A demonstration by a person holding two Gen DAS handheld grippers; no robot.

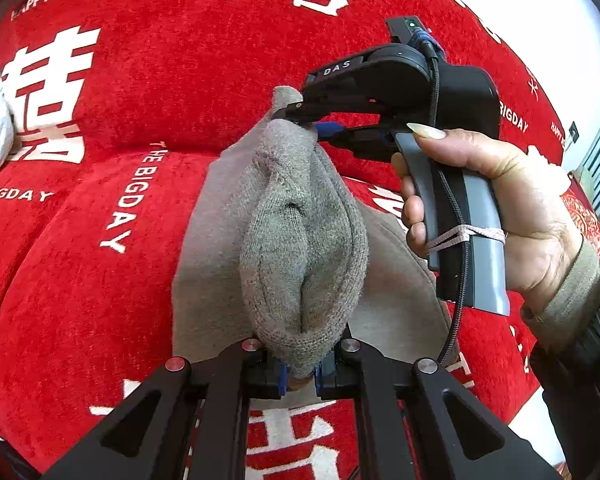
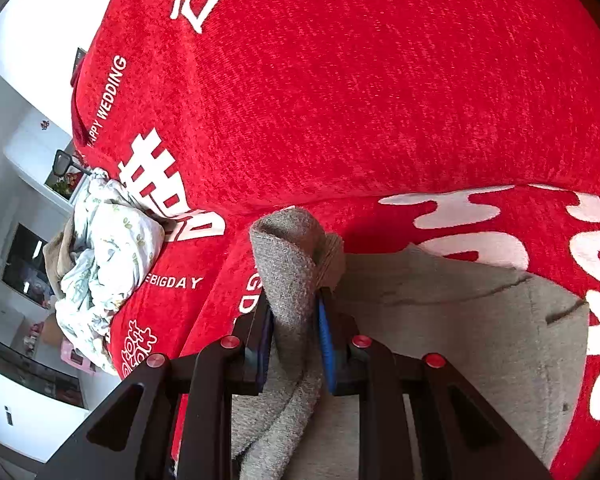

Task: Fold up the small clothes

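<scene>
We are pinching the grey sock (image 1: pixel 304 240) with the left gripper (image 1: pixel 300 376). The right gripper (image 2: pixel 294 344) is clamping its other end above the red sofa cover (image 1: pixel 160 120).

Both grippers clamped, angled downward

The left gripper (image 1: pixel 300 376) has its jaws pinched almost together on grey knit fabric (image 1: pixel 304 248). The right gripper (image 1: pixel 300 118) bites the far end of the same fabric, held by a hand (image 1: pixel 500 208) wrapped around its grip, index finger lying along the trigger, a dark sleeve behind the wrist.
</scene>
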